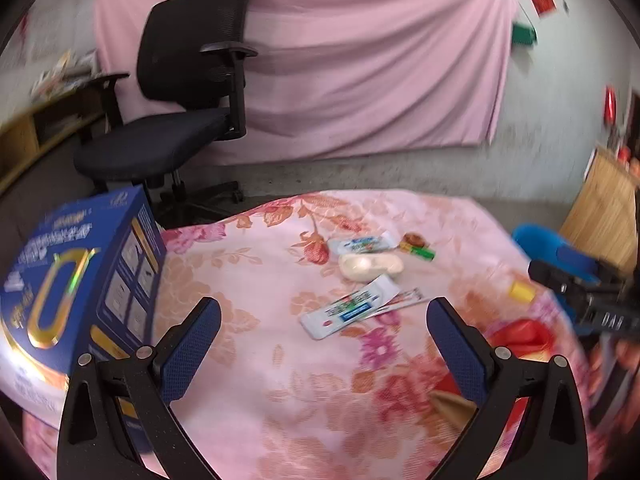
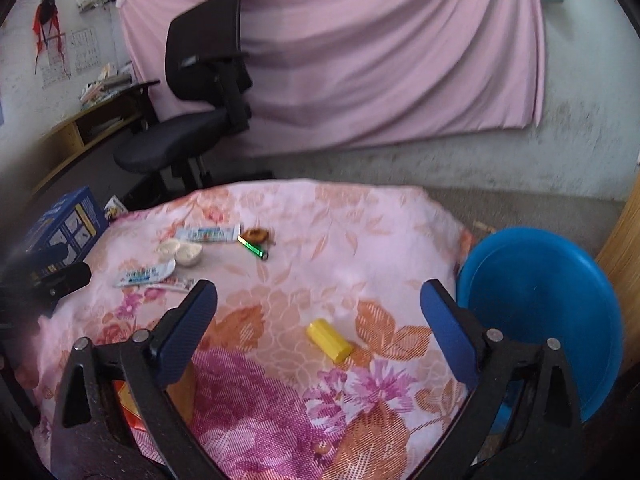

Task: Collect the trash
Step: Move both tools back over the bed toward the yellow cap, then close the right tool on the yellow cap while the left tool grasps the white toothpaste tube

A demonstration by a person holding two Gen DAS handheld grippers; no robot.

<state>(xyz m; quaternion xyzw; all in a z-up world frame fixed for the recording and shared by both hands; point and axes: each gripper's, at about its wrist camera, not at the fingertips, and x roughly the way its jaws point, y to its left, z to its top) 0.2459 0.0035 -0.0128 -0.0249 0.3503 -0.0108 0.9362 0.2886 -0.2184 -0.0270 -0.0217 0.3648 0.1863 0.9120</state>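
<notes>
Both grippers hover over the table, jaws spread and empty: right gripper [image 2: 318, 296] above the yellow block [image 2: 329, 339], whose long axis runs diagonally toward the near right edge; left gripper [image 1: 323, 314] near the tubes [image 1: 350, 312].

Right tool [image 2: 319, 304] (spread wide) above yellow block [image 2: 329, 339].

We've got the left gripper [image 1: 324, 336] hanging with its jaws spread wide, blue pads [image 1: 188, 350] facing each other and nothing between them. Our right gripper [image 2: 318, 318] hangs just the same, jaws wide apart and empty, both pointing forward and slightly down.
</notes>
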